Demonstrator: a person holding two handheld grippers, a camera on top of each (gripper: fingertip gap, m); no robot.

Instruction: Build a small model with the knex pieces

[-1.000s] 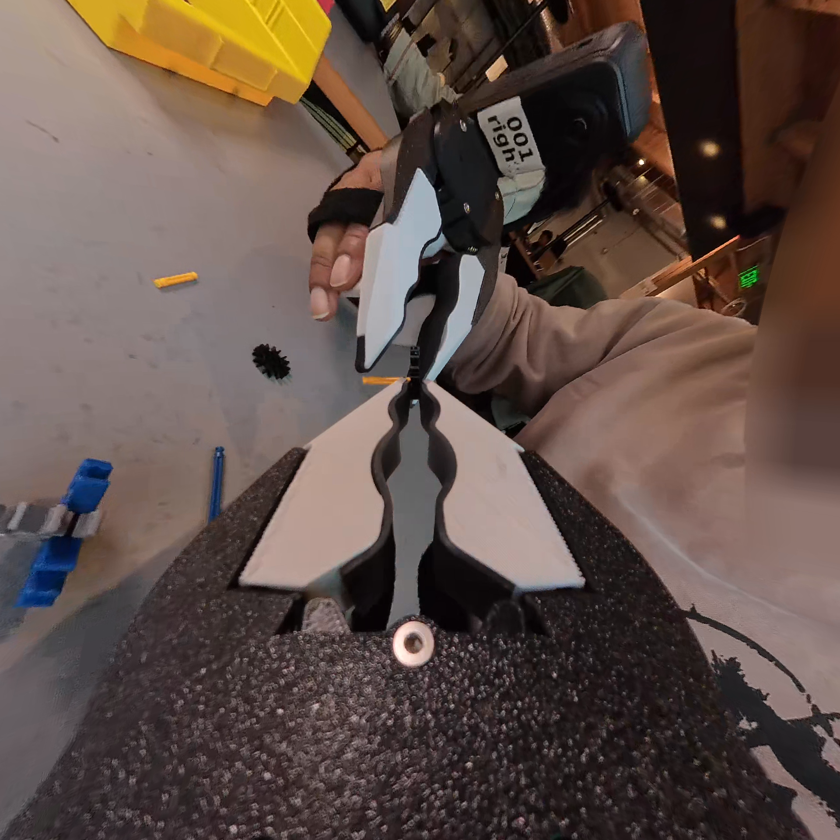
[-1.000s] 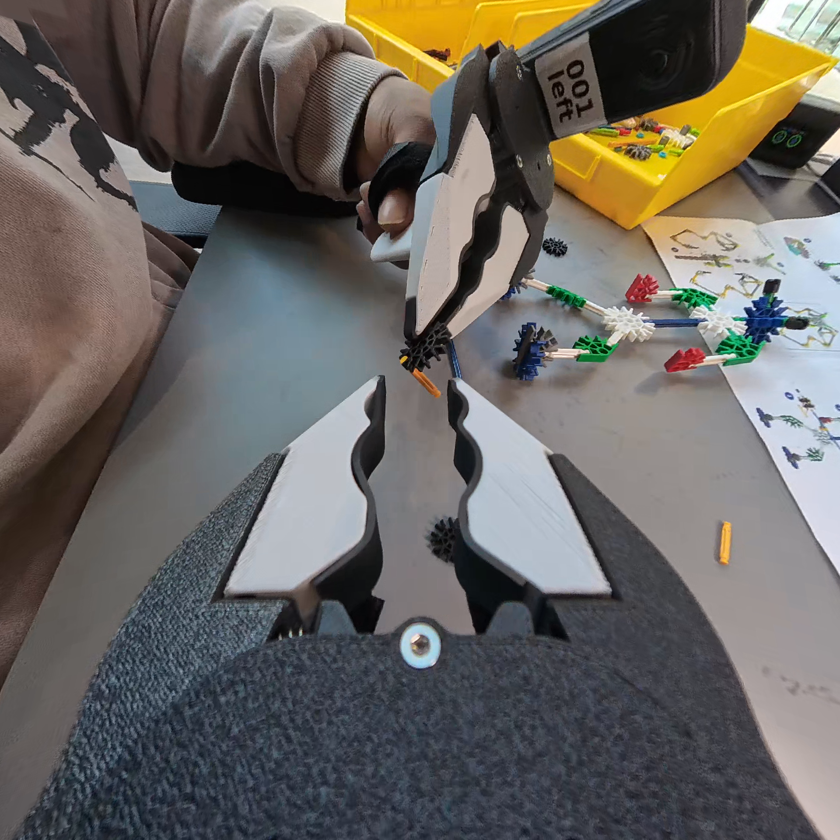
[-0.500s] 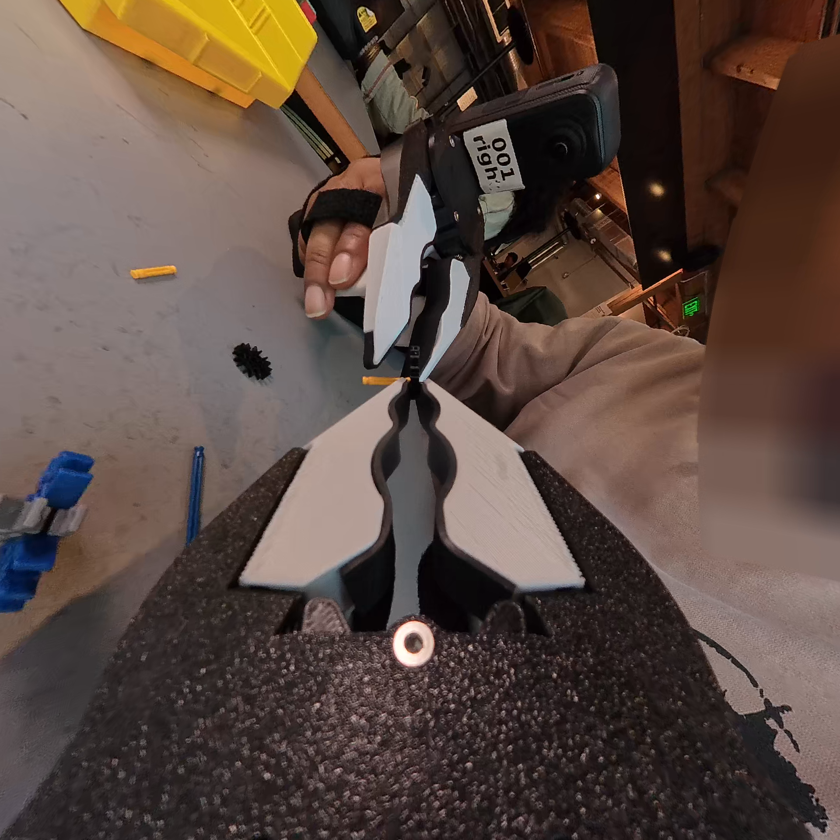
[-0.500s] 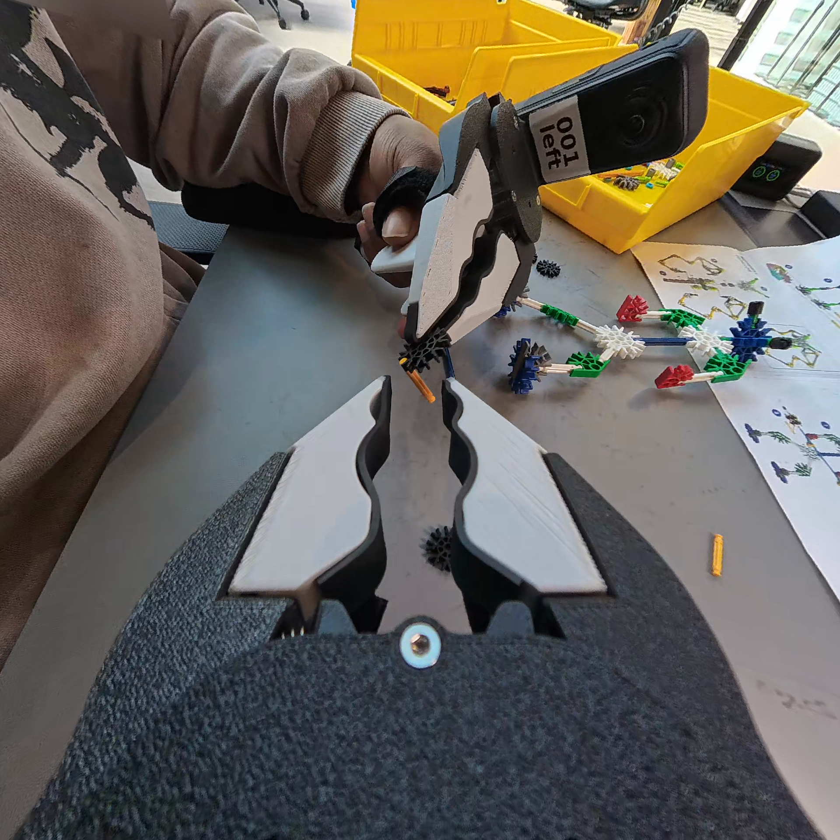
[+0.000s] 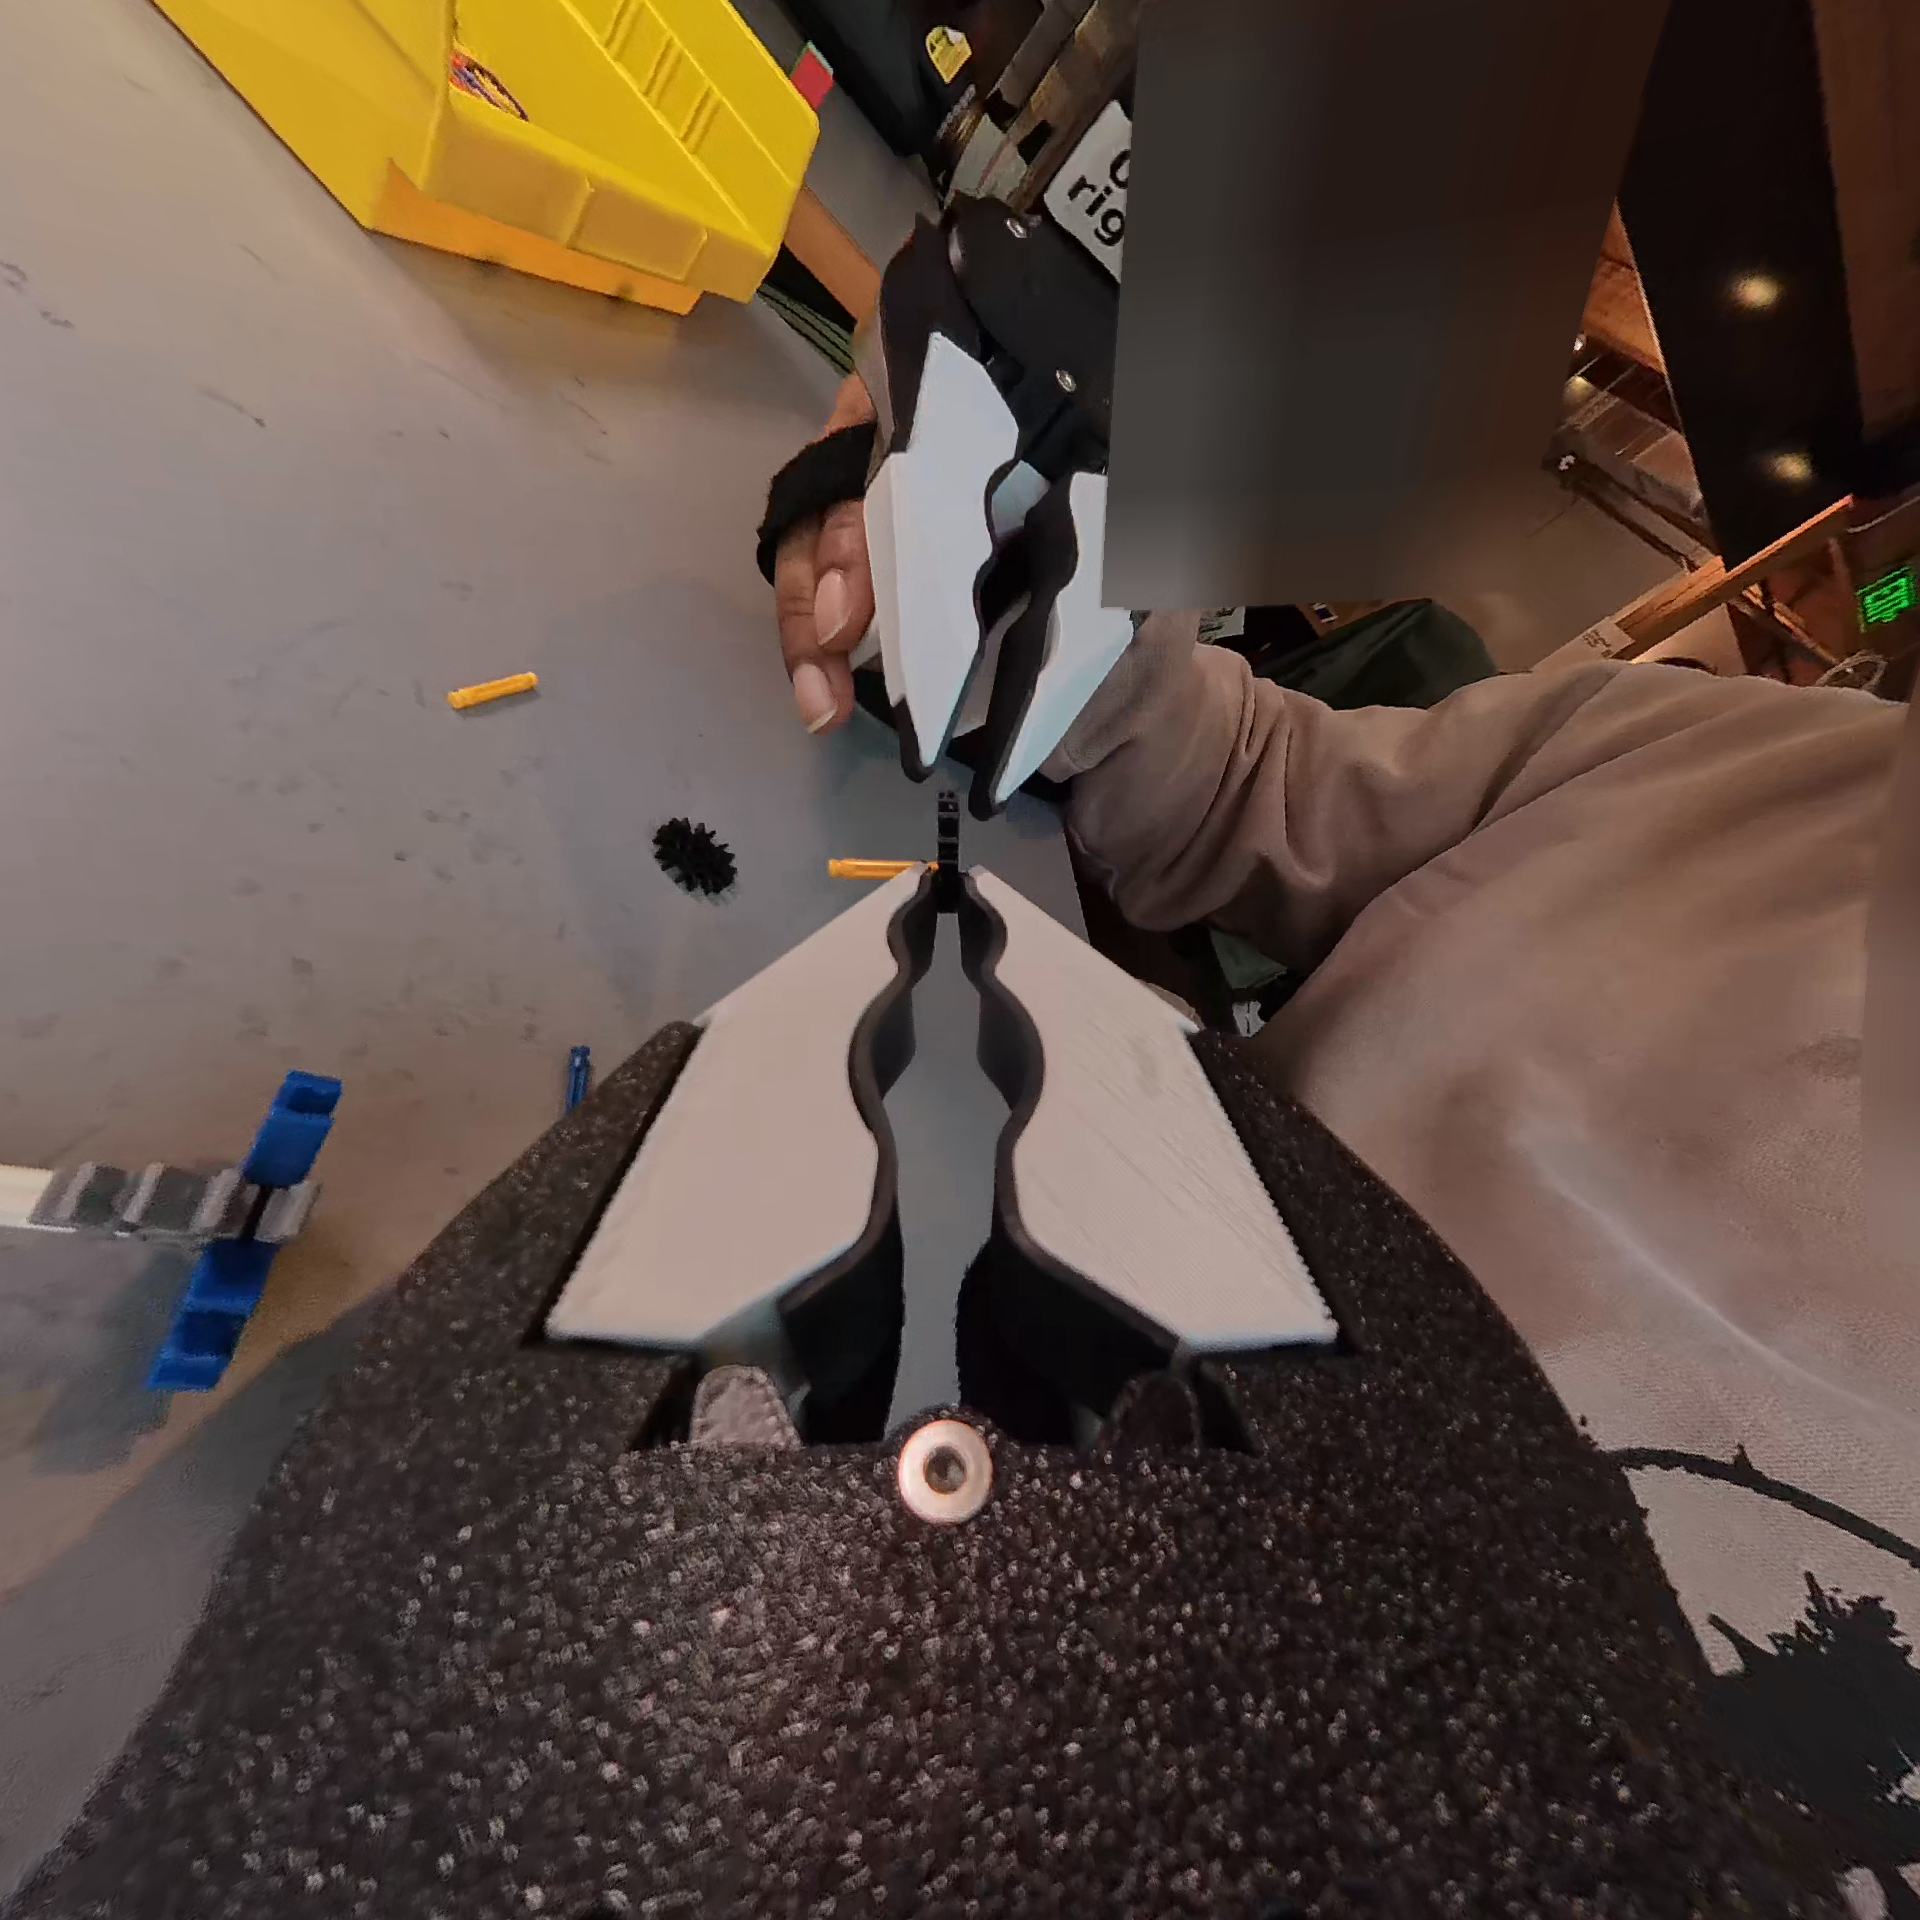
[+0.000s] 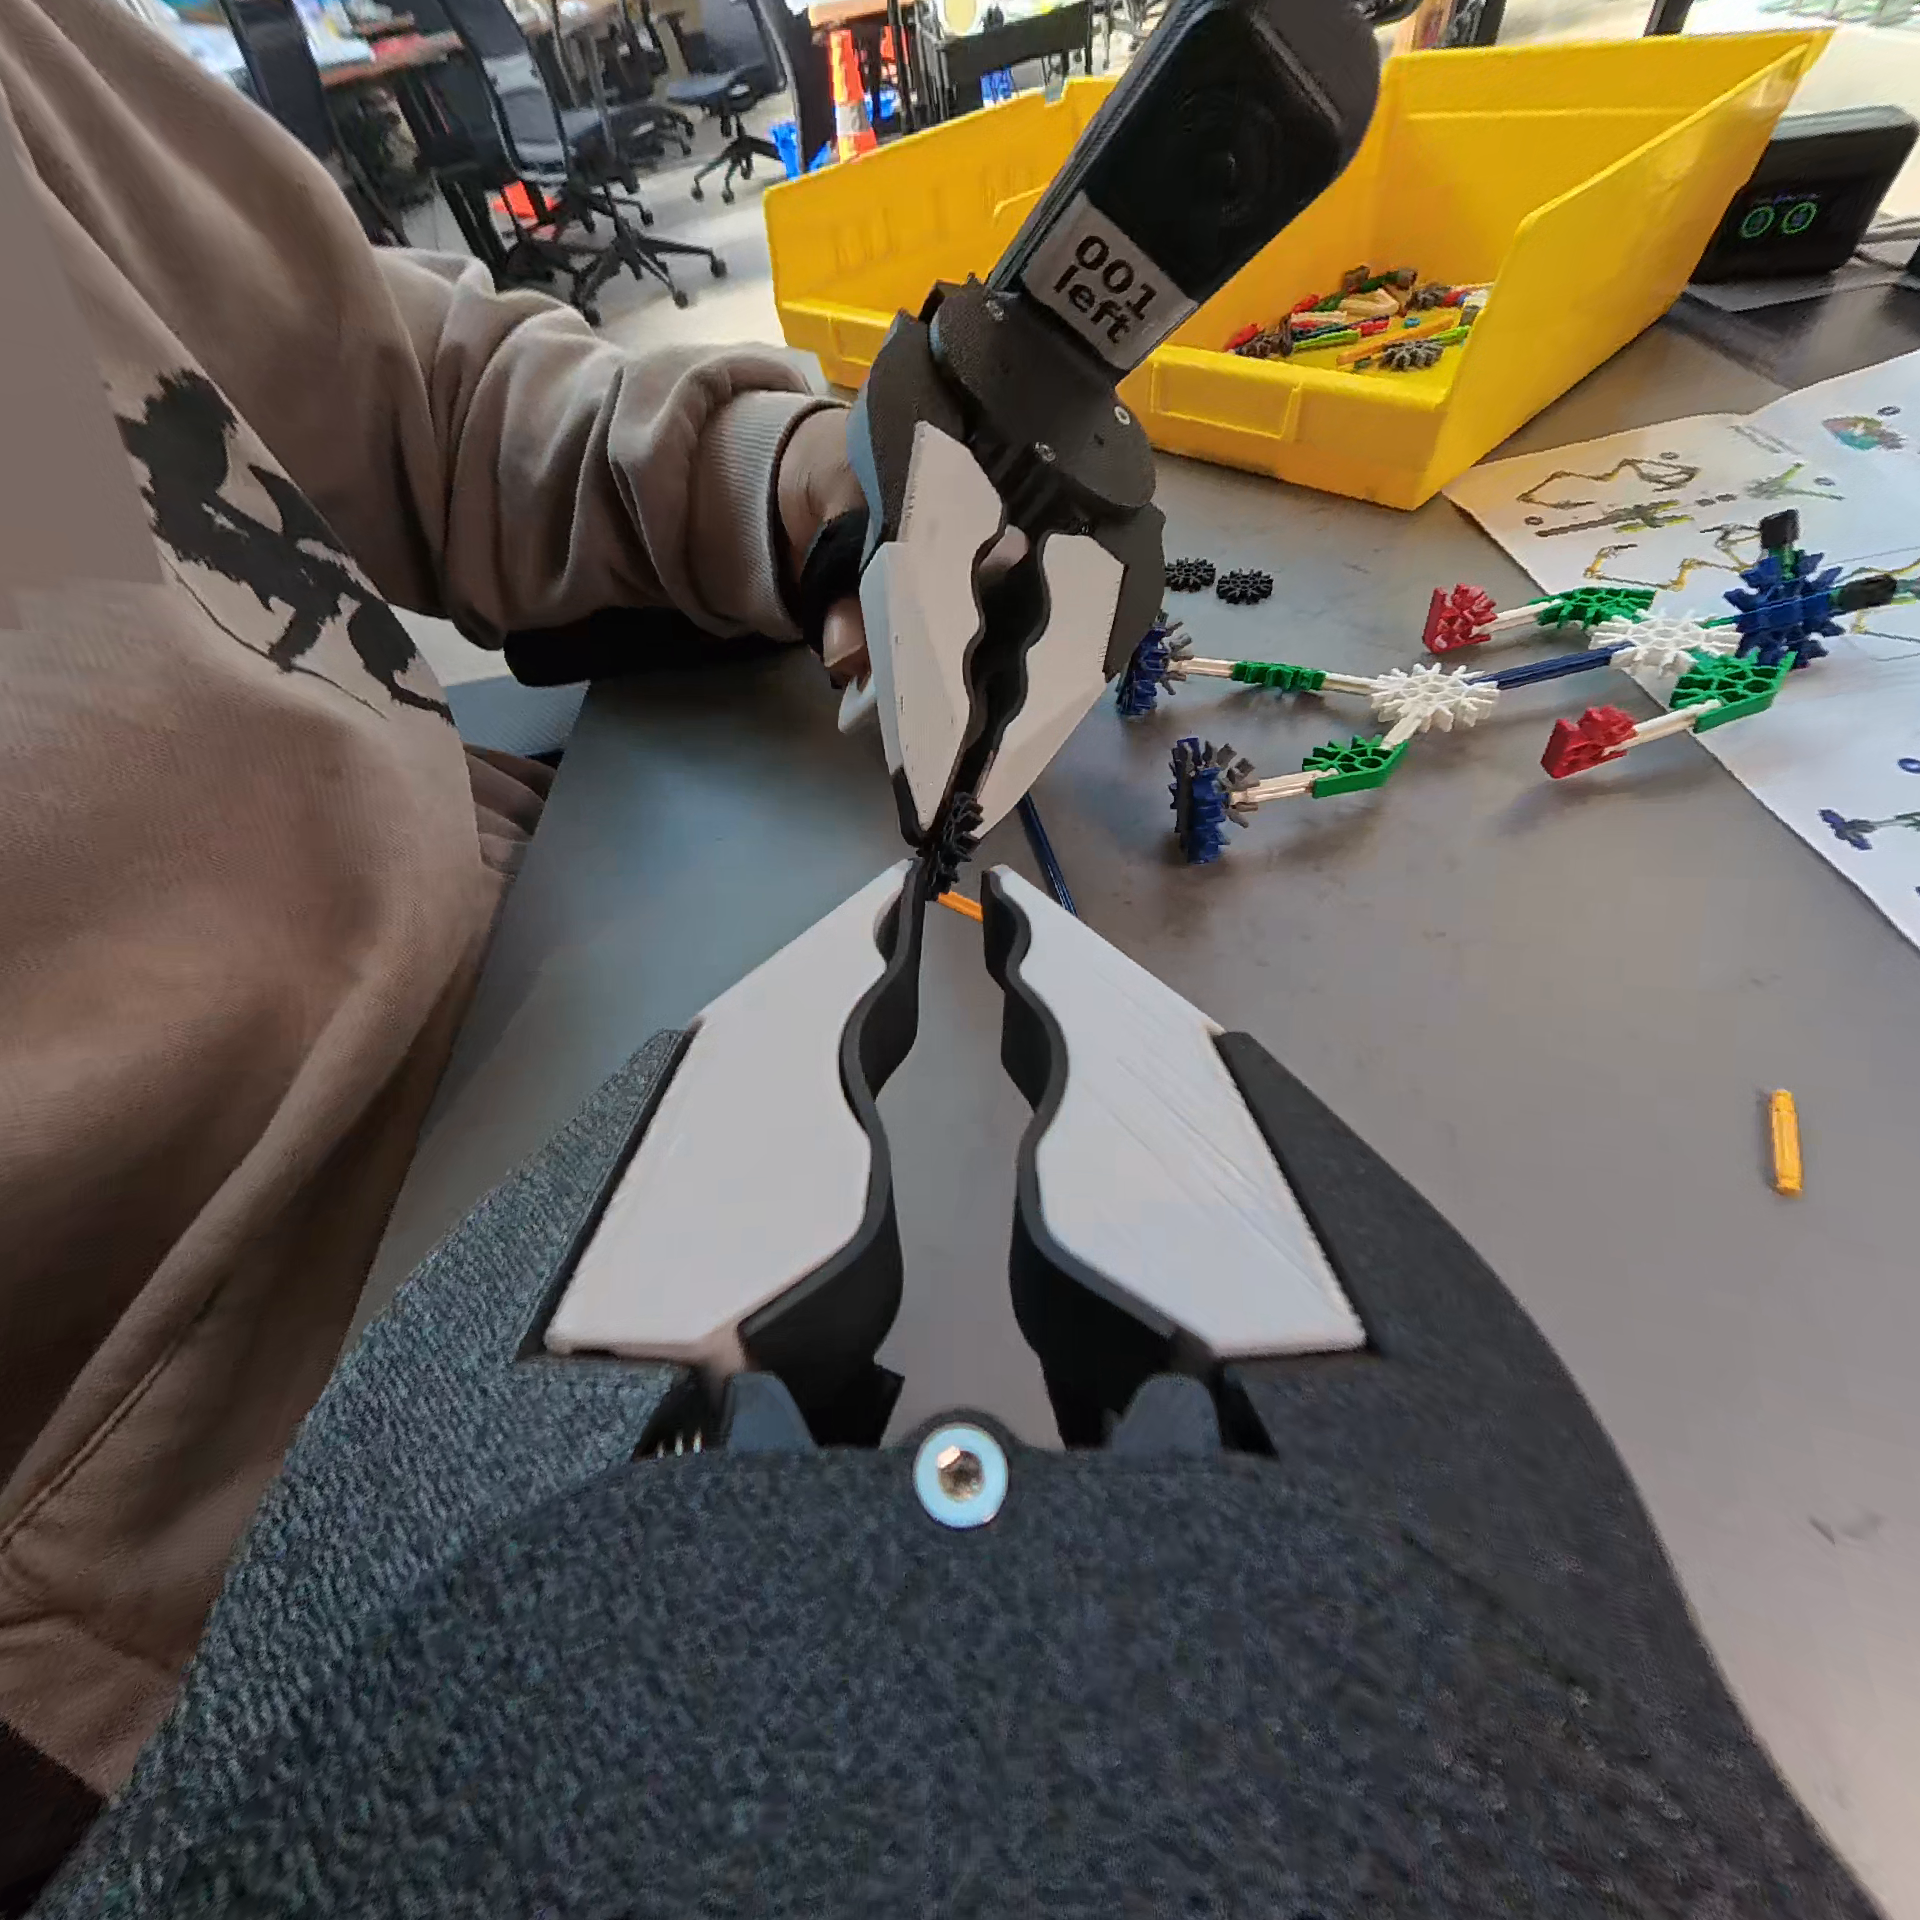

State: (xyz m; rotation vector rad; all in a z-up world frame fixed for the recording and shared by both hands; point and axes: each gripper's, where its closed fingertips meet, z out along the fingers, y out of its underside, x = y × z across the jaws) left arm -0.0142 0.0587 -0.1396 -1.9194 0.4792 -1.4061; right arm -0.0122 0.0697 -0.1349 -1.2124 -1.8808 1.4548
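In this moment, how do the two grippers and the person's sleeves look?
Both the left gripper and the right gripper have white wedge-shaped fingers with wavy black inner pads on speckled black bodies. Each carries a black camera block with a white label. The sleeves are beige with ribbed cuffs; a black strap crosses one hand.

Each gripper (image 5: 943, 883) (image 6: 951, 883) had a speckled black foam-like body, one silver screw at its centre, and white fingers (image 6: 748, 1143) with wavy black inner edges. The person wore a tan sweatshirt (image 6: 208, 727) with black print and ribbed cuffs.

Grey table (image 6: 1455, 1039): toy parts, bin.
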